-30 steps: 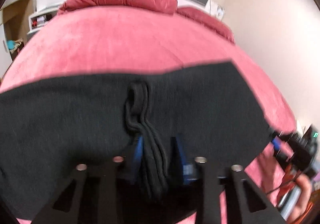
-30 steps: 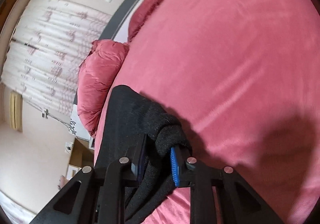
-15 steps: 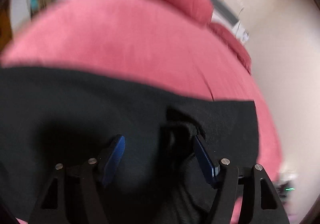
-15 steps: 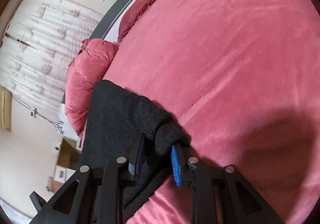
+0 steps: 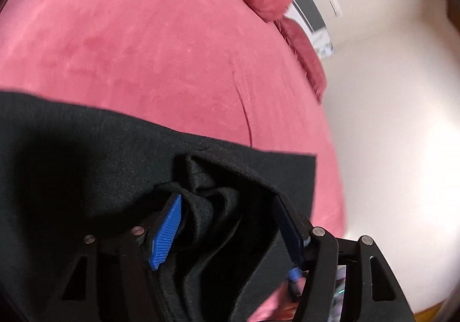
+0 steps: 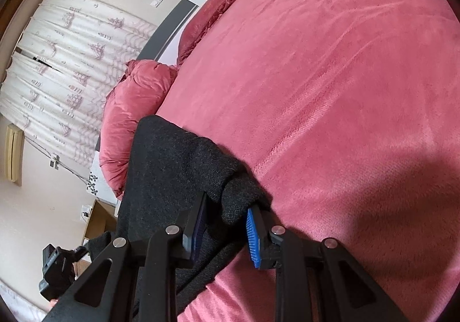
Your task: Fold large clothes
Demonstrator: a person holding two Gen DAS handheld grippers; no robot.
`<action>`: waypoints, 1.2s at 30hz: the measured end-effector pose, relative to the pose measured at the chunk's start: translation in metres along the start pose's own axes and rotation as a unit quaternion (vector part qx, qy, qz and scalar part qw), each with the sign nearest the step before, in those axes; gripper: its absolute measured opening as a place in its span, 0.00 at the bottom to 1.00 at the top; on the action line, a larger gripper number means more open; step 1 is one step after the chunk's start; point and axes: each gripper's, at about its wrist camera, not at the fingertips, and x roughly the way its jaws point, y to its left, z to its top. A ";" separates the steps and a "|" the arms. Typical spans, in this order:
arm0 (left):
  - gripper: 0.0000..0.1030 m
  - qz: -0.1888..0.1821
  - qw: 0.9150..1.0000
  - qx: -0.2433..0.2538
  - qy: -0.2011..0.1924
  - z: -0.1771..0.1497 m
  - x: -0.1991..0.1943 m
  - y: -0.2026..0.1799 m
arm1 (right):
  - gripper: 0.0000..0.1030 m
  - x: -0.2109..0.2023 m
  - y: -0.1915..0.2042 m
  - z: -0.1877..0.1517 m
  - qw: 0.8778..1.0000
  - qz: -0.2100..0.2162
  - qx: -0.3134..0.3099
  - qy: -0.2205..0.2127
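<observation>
Garment [image 6: 172, 166] in right claw [image 6: 227, 233]

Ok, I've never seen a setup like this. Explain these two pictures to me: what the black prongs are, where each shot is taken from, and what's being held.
There is no robot here. A person holds a hand-held gripper in each hand, and each gripper carries a wide-angle camera looking forward along its two fingers. The black prongs with blue pads are those fingers.

One picture comes from the left gripper, the other from the right gripper. The wide lens bends everything, so the flat pink bed looks rounded.

On the bed lies a black garment, with pink pillows at the head and a curtain behind.

The right gripper is shut on a bunched fold of the garment. The left gripper's jaws have just been opening: cloth still lies loosely between its pads, but they stand apart and do not pinch it.
</observation>
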 end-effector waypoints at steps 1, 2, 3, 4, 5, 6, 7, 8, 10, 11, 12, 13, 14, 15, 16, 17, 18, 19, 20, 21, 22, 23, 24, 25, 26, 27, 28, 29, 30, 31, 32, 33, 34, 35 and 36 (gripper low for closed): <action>0.69 -0.014 1.000 -0.025 -0.006 0.001 -0.001 0.007 | 0.24 0.000 0.001 0.000 1.000 0.000 0.000 -0.001; 0.72 -0.017 0.999 -0.039 -0.006 0.001 -0.002 0.011 | 0.24 0.000 0.000 0.000 1.000 0.000 0.000 0.001; 0.72 -0.011 0.999 -0.047 0.000 0.000 0.006 0.010 | 0.24 0.000 0.000 0.000 1.000 0.000 0.000 0.001; 0.72 0.013 0.999 -0.043 0.011 0.000 0.013 0.007 | 0.24 0.000 0.000 -0.001 1.000 0.000 0.000 0.002; 0.72 0.028 0.999 -0.036 0.016 0.001 0.018 0.003 | 0.24 0.000 0.000 -0.001 1.000 0.000 0.000 0.001; 0.65 0.049 0.998 -0.020 0.019 0.001 0.017 0.009 | 0.24 0.000 0.000 -0.002 1.000 -0.001 0.000 0.001; 0.53 0.078 0.997 0.012 0.017 0.000 0.018 0.002 | 0.24 -0.001 0.001 -0.003 1.000 -0.004 -0.001 0.001; 0.32 0.112 0.993 0.046 0.011 0.001 0.016 -0.005 | 0.24 -0.002 0.004 -0.005 1.000 -0.006 -0.001 0.000; 0.19 0.144 0.982 0.118 -0.022 -0.005 0.011 -0.024 | 0.24 -0.003 0.007 -0.006 1.000 -0.014 -0.005 0.003; 0.16 0.140 0.978 0.148 -0.051 -0.010 0.001 -0.033 | 0.24 -0.003 0.009 -0.005 1.000 -0.018 -0.008 0.005; 0.15 0.134 0.970 0.181 -0.090 -0.016 -0.013 -0.046 | 0.24 -0.004 0.012 -0.005 1.000 -0.025 -0.016 0.004; 0.15 0.121 0.959 0.223 -0.125 -0.022 -0.028 -0.060 | 0.25 -0.006 0.016 -0.006 0.999 -0.035 -0.029 0.002; 0.12 0.124 0.948 0.255 -0.145 -0.028 -0.035 -0.068 | 0.25 -0.006 0.020 -0.008 0.998 -0.043 -0.042 -0.001; 0.12 0.146 0.935 0.281 -0.158 -0.030 -0.034 -0.072 | 0.25 -0.007 0.026 -0.011 0.996 -0.058 -0.061 -0.005; 0.12 0.176 0.925 0.297 -0.155 -0.030 -0.027 -0.073 | 0.26 -0.006 0.030 -0.013 0.995 -0.070 -0.075 -0.009; 0.12 0.208 0.920 0.303 -0.137 -0.029 -0.016 -0.067 | 0.26 -0.006 0.034 -0.014 0.993 -0.082 -0.086 -0.012; 0.15 0.225 0.916 0.307 -0.128 -0.028 -0.006 -0.063 | 0.26 -0.005 0.039 -0.016 0.991 -0.096 -0.096 -0.015; 0.15 0.272 0.900 0.317 -0.124 -0.031 0.002 -0.053 | 0.26 -0.004 0.042 -0.016 0.989 -0.106 -0.102 -0.016; 0.15 0.320 0.880 0.321 -0.142 -0.037 0.002 -0.046 | 0.26 -0.003 0.046 -0.017 0.987 -0.116 -0.109 -0.018; 0.15 0.356 0.864 0.319 -0.161 -0.040 0.006 -0.037 | 0.26 -0.002 0.049 -0.019 0.985 -0.127 -0.118 -0.021; 0.17 0.390 0.850 0.304 -0.184 -0.043 0.000 -0.030 | 0.26 -0.001 0.051 -0.019 0.983 -0.133 -0.126 -0.022; 0.19 0.395 0.851 0.285 -0.196 -0.044 -0.005 -0.026 | 0.26 -0.001 0.053 -0.020 0.982 -0.136 -0.132 -0.024; 0.21 0.382 0.861 0.265 -0.206 -0.047 -0.012 -0.021 | 0.26 0.000 0.053 -0.020 0.981 -0.137 -0.134 -0.025; 0.22 0.355 0.875 0.248 -0.215 -0.055 -0.023 -0.018 | 0.26 0.000 0.052 -0.020 0.981 -0.135 -0.134 -0.026; 0.26 0.336 0.882 0.247 -0.220 -0.060 -0.025 -0.022 | 0.27 0.001 0.051 -0.020 0.982 -0.133 -0.132 -0.027; 0.31 0.314 0.885 0.260 -0.224 -0.072 -0.025 -0.030 | 0.27 0.001 0.050 -0.020 0.982 -0.132 -0.131 -0.028; 0.35 0.291 0.883 0.291 -0.226 -0.086 -0.025 -0.041 | 0.27 0.001 0.050 -0.020 0.982 -0.133 -0.130 -0.030; 0.40 0.270 0.880 0.323 -0.221 -0.099 -0.021 -0.050 | 0.27 0.000 0.050 -0.021 0.982 -0.135 -0.131 -0.031; 0.43 0.245 0.875 0.361 -0.210 -0.114 -0.022 -0.057 | 0.27 0.001 0.051 -0.021 0.981 -0.137 -0.133 -0.031; 0.45 0.225 0.868 0.399 -0.190 -0.128 -0.016 -0.065 | 0.27 0.001 0.051 -0.021 0.981 -0.139 -0.134 -0.031; 0.45 0.225 0.859 0.426 -0.172 -0.138 -0.009 -0.067 | 0.27 0.000 0.052 -0.022 0.981 -0.140 -0.134 -0.030; 0.45 0.244 0.847 0.446 -0.154 -0.146 0.003 -0.065 | 0.27 0.000 0.052 -0.021 0.981 -0.141 -0.134 -0.028; 0.44 0.282 0.836 0.453 -0.128 -0.151 0.017 -0.056 | 0.27 0.001 0.052 -0.021 0.980 -0.141 -0.136 -0.026; 0.44 0.311 0.833 0.446 -0.100 -0.152 0.028 -0.044 | 0.27 0.001 0.052 -0.019 0.980 -0.141 -0.138 -0.022; 0.44 0.312 0.843 0.431 -0.079 -0.153 0.031 -0.029 | 0.27 0.001 0.051 -0.017 0.981 -0.138 -0.138 -0.018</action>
